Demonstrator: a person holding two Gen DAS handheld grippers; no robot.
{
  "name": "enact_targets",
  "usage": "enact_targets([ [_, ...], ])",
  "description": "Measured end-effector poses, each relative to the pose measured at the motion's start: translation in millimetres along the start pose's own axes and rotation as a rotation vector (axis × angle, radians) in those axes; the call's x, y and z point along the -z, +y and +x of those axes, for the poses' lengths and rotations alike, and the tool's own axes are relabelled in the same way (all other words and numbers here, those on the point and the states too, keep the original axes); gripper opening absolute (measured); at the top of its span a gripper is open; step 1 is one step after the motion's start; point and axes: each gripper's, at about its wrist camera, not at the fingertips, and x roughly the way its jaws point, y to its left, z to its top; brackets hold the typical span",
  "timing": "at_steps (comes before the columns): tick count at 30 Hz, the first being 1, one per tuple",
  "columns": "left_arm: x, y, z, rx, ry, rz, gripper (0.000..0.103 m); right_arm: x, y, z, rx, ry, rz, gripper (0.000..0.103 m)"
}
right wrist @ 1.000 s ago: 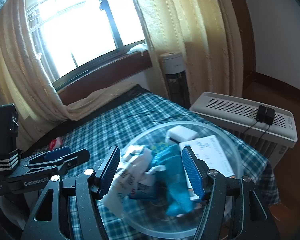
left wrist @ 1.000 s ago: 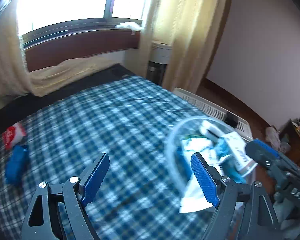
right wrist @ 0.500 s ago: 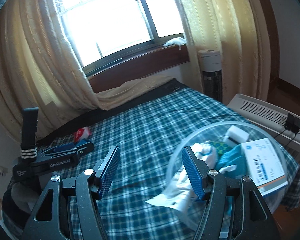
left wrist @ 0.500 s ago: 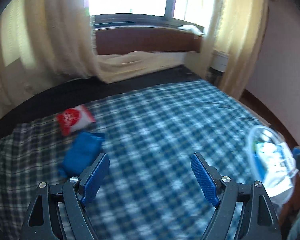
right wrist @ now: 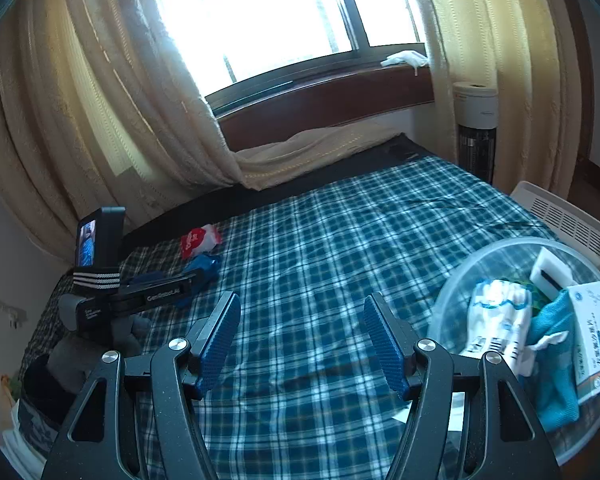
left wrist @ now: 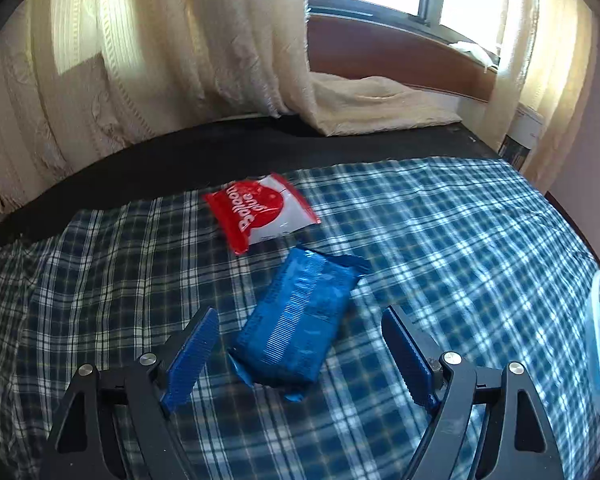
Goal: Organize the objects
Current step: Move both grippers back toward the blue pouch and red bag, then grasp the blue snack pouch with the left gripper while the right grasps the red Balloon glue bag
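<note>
Here we count two packets on the plaid bedspread, one blue packet, one red packet, one clear bowl of sundries, left gripper and right gripper both spread, grasping nothing.

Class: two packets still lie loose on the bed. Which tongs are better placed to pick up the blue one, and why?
Left. The left tongs are open with the blue packet between their fingers. The right tongs hang open over bare blanket, beside the clear bowl.

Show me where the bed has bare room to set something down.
The widest free patch is the blue plaid bedspread between the blue foil packet and the clear round plastic bowl. It is crowded at the bowl, already heaped, and around the red and white balloon packet just beyond the blue one.
</note>
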Motion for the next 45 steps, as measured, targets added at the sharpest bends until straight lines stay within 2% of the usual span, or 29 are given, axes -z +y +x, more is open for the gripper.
enact_targets([
  [9,4,15,16,-0.013,0.037,-0.037,0.085,-4,18,29,-0.038,0.054,-0.005,0.066],
  [17,4,8,20,-0.017,0.034,-0.015,0.067,-10,35,54,-0.045,0.075,-0.026,0.066],
  [20,4,8,19,-0.014,0.028,-0.008,0.054,-14,43,67,-0.052,0.085,-0.028,0.066],
  [21,4,8,19,-0.009,0.028,-0.008,0.047,-15,44,69,-0.053,0.087,-0.029,0.066],
  [22,4,9,18,-0.003,0.029,-0.011,0.045,-17,47,73,-0.057,0.089,-0.032,0.066],
  [26,2,17,14,0.016,0.034,-0.043,0.045,-24,58,91,-0.073,0.111,-0.044,0.066],
  [30,-3,31,2,0.02,0.007,-0.087,0.044,-31,69,114,-0.094,0.146,-0.051,0.066],
  [40,-15,73,-22,-0.075,-0.06,-0.191,0.044,-45,99,183,-0.134,0.216,-0.106,0.067],
  [45,-18,94,-28,-0.109,-0.079,-0.246,0.044,-62,117,217,-0.194,0.246,-0.122,0.068],
])
